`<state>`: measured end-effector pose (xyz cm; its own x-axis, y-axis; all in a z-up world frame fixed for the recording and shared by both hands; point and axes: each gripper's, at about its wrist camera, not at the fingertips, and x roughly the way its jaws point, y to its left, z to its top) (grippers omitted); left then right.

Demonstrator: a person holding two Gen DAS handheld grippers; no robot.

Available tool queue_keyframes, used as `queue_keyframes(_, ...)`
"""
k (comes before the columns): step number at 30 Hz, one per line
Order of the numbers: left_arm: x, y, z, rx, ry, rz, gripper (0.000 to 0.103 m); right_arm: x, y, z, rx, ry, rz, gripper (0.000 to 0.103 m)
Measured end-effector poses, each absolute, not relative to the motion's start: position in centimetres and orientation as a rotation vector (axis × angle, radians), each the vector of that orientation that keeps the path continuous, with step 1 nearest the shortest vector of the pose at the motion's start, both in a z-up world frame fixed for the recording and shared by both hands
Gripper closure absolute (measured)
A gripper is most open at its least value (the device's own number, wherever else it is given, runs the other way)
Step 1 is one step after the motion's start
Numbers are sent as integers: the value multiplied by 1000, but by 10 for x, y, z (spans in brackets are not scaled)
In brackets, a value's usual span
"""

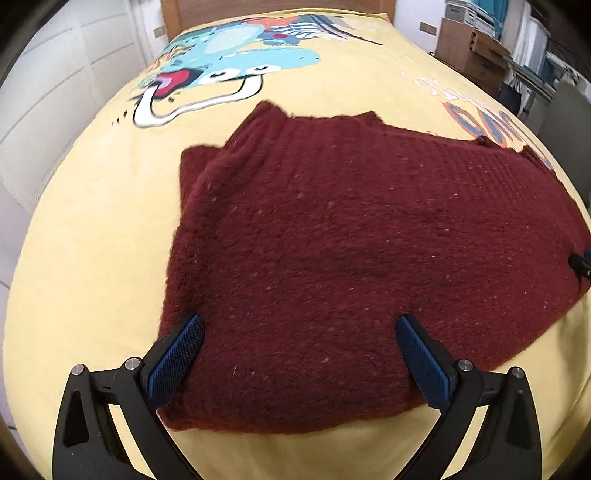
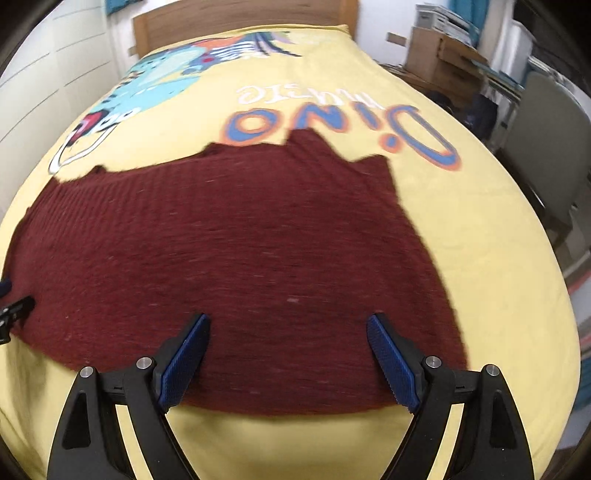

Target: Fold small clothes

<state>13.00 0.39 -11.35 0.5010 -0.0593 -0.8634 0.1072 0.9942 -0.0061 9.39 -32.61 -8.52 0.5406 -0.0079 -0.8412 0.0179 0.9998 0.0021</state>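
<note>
A dark red knitted sweater [image 1: 351, 240] lies spread flat on the yellow bedspread [image 1: 92, 240]. Its left side looks folded in, with a doubled edge at the far left. My left gripper [image 1: 299, 325] is open and empty, its blue-padded fingers hovering over the sweater's near left part. In the right wrist view the same sweater [image 2: 240, 251] fills the middle. My right gripper [image 2: 288, 321] is open and empty above the sweater's near edge. Each gripper's tip shows at the edge of the other's view.
The bedspread [image 2: 498, 258] carries a cartoon dinosaur print [image 1: 221, 62] and "Dino" lettering [image 2: 332, 125]. A wooden headboard [image 2: 240, 18] stands at the far end. White wardrobe doors [image 1: 55, 74] are on the left, cardboard boxes [image 2: 443, 55] and a chair [image 2: 546, 155] on the right.
</note>
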Motion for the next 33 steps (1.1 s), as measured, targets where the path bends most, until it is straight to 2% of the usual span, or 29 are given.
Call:
queue_keyframes(4,127,8,-124,29,1025,-106,1,91,-333,-95,57,1020,-9,14)
queue_keyframes(7,125,8,-126,25,1003,-93,0,91,-332,-104,89,1022,-28,4)
queue_keyframes(9,125,8,-125,20,1005,-92,0,92,-329,-108,68,1022,-36,1)
queue_keyframes(20,141,10,-103,-35,1159,-109,1,92,-325,-81,34,1051,-38,1)
queue_keyframes(27,138,49,-51,-174,1084,-107,1,67,-314,-44,13,999,1,1)
queue_keyframes(33,147,85,-78,-224,1181,-94,1,44,-312,-44,34,1028,25,1)
